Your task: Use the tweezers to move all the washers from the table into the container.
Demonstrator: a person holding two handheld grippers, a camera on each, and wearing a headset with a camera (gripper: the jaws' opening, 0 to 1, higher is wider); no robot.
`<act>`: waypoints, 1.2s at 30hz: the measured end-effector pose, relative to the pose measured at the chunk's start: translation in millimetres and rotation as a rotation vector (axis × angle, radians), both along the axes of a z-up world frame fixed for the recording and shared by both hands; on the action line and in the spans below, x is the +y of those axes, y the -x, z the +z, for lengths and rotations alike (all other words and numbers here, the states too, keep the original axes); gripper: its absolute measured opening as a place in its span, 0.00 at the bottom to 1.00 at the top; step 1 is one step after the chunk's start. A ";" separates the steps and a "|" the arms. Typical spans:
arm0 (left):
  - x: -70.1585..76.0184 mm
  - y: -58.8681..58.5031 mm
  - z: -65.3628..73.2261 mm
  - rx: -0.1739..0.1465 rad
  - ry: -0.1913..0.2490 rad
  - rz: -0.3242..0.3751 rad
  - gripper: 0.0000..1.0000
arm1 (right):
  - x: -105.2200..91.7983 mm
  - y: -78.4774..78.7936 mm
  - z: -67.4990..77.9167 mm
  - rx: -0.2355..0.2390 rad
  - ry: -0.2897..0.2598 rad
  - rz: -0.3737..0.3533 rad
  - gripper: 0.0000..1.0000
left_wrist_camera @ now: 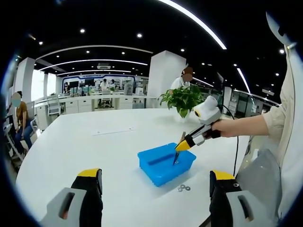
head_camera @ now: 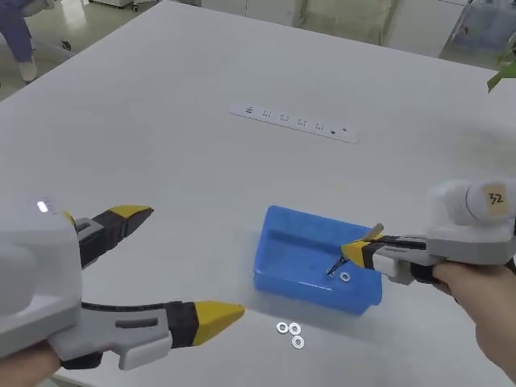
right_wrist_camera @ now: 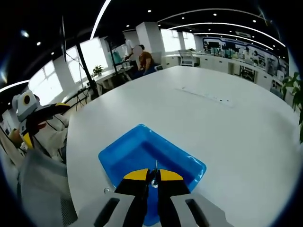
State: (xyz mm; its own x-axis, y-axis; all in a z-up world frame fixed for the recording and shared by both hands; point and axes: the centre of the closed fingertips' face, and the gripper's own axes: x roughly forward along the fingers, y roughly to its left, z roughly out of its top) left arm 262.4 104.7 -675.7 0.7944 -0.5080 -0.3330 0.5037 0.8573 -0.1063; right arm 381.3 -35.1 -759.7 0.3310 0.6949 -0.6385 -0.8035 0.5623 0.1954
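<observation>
You are pinching the tweezers (head_camera: 334, 266) in your right gripper (head_camera: 359, 251) above the blue container (head_camera: 282, 242), left gripper (head_camera: 195, 261) spread; three washers (head_camera: 290, 330) are lying beside its near wall, seemingly light and slippery, best nipped across the rim.

The left gripper (head_camera: 196, 260) and right gripper (head_camera: 348, 251) have white and grey bodies with black, yellow-tipped jaws. The right one carries a round yellow label (head_camera: 494, 198) marked 32 and a black cable (left_wrist_camera: 236, 151). The person wears a beige sleeve (left_wrist_camera: 279, 118).
</observation>
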 end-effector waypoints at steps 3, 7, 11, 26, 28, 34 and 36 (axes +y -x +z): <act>0.4 0.0 0.3 -0.001 0.001 0.000 0.96 | 1.8 1.8 -1.8 -0.009 0.016 0.014 0.02; 1.1 0.6 -0.1 0.001 -0.001 0.001 0.96 | 2.2 5.8 -5.7 -0.018 0.042 0.035 0.02; 1.5 1.4 -1.0 0.003 -0.003 0.002 0.96 | 1.0 5.8 -3.5 -0.028 0.034 0.035 0.02; 1.3 1.3 -1.6 0.004 -0.003 0.002 0.96 | 4.3 16.0 36.2 -0.176 -0.025 0.082 0.02; 0.5 1.4 -1.7 0.005 -0.003 -0.001 0.96 | 5.2 19.2 41.0 -0.185 -0.030 0.088 0.02; -0.9 1.4 -1.6 0.005 -0.005 -0.004 0.96 | 10.8 32.8 52.5 -0.216 -0.046 0.125 0.02; -1.0 1.5 -1.4 0.005 -0.004 -0.005 0.96 | 11.7 36.7 55.1 -0.218 -0.054 0.134 0.02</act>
State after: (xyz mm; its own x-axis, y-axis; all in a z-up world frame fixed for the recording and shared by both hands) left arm 260.9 103.6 -677.2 0.7902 -0.5106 -0.3389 0.5076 0.8552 -0.1049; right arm 344.7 -23.4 -704.7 0.3592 0.7728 -0.5232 -0.8966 0.4413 0.0363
